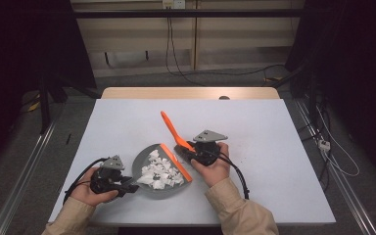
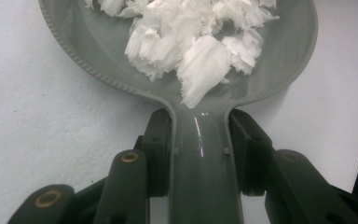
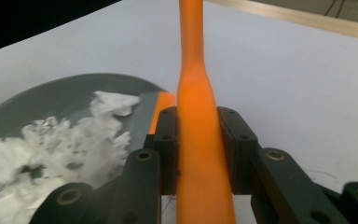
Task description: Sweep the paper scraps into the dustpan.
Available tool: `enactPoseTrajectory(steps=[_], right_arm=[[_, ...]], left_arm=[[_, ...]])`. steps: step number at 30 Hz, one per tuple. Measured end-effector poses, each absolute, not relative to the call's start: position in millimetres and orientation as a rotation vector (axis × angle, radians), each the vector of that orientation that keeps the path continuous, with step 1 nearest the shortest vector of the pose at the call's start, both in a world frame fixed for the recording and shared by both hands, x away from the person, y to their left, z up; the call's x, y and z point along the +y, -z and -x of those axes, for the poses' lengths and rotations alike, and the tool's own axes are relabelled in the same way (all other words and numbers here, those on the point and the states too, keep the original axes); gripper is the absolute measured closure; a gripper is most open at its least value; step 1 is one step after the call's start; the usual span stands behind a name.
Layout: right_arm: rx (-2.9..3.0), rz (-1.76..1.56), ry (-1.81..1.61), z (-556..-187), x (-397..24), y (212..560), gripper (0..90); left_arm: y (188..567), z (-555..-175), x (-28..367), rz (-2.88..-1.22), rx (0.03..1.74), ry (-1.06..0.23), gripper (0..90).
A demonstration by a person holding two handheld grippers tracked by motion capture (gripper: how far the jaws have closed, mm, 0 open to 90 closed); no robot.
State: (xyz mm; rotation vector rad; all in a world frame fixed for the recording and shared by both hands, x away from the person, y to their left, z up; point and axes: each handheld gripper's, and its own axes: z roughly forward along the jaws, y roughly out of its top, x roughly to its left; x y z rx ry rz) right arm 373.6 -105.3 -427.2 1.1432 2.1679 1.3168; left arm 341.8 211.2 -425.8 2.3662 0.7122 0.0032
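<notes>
A grey dustpan [image 1: 147, 169] is being held flat on the white table [image 1: 274, 147] by the left gripper [image 1: 127, 185], whose jaws are being kept closed on the pan's handle [image 2: 200, 158]. An orange brush [image 1: 176, 147] is being gripped by its handle in the closed jaws of the right gripper [image 1: 188, 152], with the brush's head being rested at the pan's open edge. A pile of torn white paper scraps [image 1: 159, 174] is being contained in the pan, heaped toward the handle side in the left gripper view.

Several risks are being judged from here. If the pan is being lifted with its open edge dipping, the scraps (light and loosely heaped) are likely to be slid back out onto the table. A quick pull of the brush could be flicking pieces over the rim. The pan's handle is smooth and tapered, so a twist in the grip is possible while the load is being carried, and the contents could be tipped sideways.
</notes>
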Motion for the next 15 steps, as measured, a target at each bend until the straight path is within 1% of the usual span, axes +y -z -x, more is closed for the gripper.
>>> enactPoseTrajectory(steps=[4,6,9,13,15], right_arm=[[2.2,-1.108,-1.372,-366,-93,424,71.0],[2.192,-1.148,-1.504,-365,-92,420,71.0],[2.189,-1.092,-1.434,-363,-90,413,71.0],[2.171,-1.104,-1.427,-365,-97,411,71.0],[2.166,-1.133,-1.441,-366,-102,411,71.0]], left_arm=[[426,-342,211,-2.366,0.71,-0.005,62.6],[426,-341,211,-2.36,0.715,-0.007,62.6],[426,-342,211,-2.368,0.705,-0.009,62.6],[426,-341,212,-2.364,0.703,-0.013,62.0],[426,-341,212,-2.355,0.705,-0.02,59.9]])
